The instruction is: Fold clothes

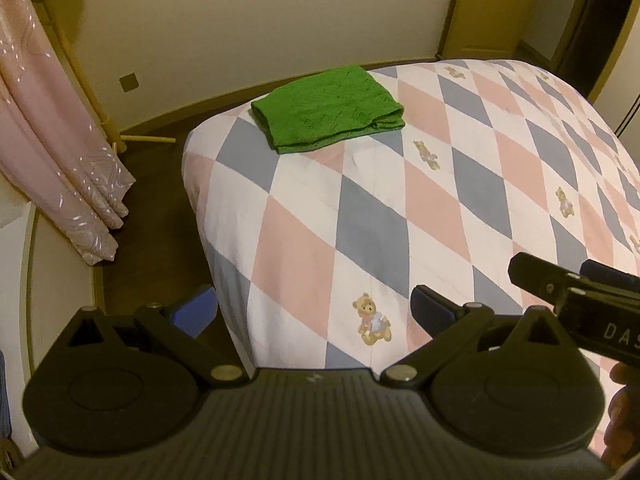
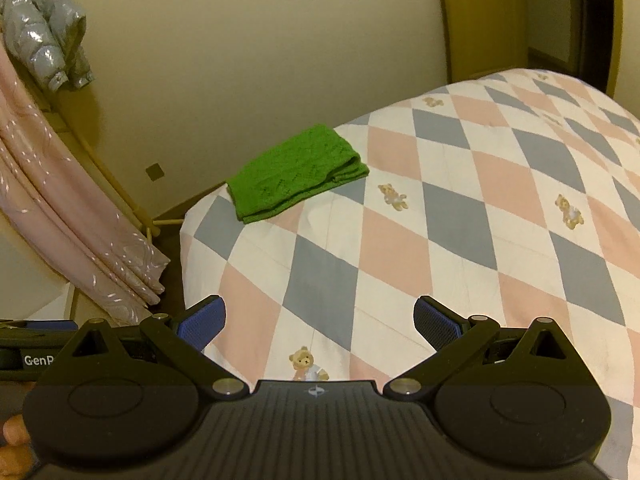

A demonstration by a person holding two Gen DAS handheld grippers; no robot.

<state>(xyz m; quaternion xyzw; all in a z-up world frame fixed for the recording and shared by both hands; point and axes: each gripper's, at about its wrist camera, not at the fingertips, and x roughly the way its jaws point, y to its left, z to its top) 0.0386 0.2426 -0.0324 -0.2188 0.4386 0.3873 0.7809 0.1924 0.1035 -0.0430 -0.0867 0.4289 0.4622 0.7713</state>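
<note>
**Green garment folded on the quilt, both grippers held back and empty**

Green knitted cloth (image 1: 327,109), folded into a flat rectangle, is seen lying near the far left corner of a bed (image 1: 500,168) covered by a quilt of pink, grey-blue and white diamonds printed with small teddy bears. The left gripper (image 1: 314,310) is held above the near edge of the quilt, well apart from the cloth; its jaws are spread wide and nothing is held between its blue pads (image 1: 434,312). The right gripper (image 2: 320,324) is shown in the same condition, jaws wide apart and empty, just beside the left one. Pink curtains (image 1: 52,152) hang at left, and a silver-grey jacket (image 2: 44,28) hangs above them.
</note>
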